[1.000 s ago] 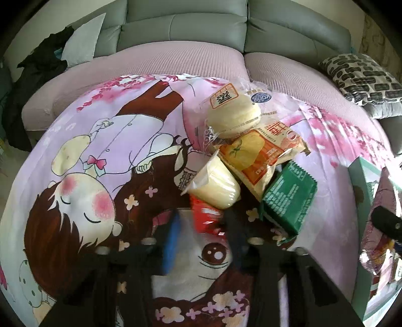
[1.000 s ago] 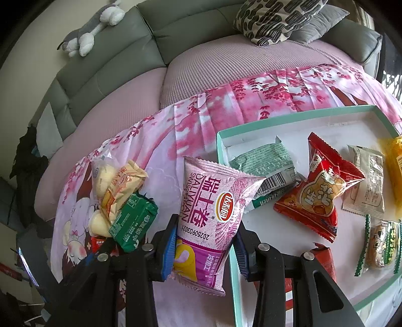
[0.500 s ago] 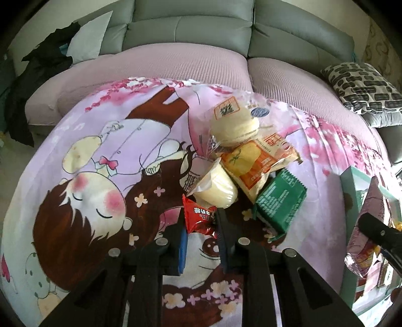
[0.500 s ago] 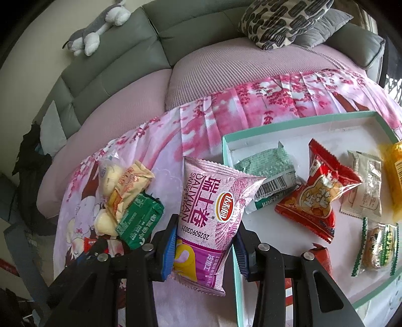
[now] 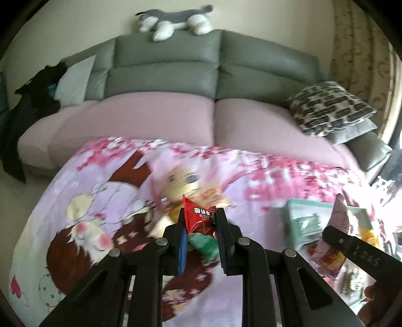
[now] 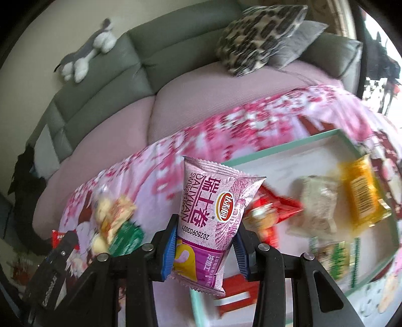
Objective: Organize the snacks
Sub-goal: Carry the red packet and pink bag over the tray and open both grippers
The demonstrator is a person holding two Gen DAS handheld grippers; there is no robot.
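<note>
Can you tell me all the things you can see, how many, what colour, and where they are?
small packet: 1, red, in left gripper
snack packet: 1, pink-purple, in right gripper
tray: 1, mint rim, white inside, on blanket, holding blurred packets
yellow packet: 1, in tray
loose snacks pile: several, yellow, orange, green, on blanket
blanket: 1, pink cartoon print
sofa: 1, grey back, pink seat
plush toy: 1, grey-white, on sofa back
patterned cushion: 1, black-white, sofa's right end
left gripper: black, shut
right gripper: black, shut

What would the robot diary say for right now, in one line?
left gripper: shut on red snack packet | right gripper: shut on pink Swiss-roll packet | tray: several snacks inside | pile on blanket: remaining
</note>
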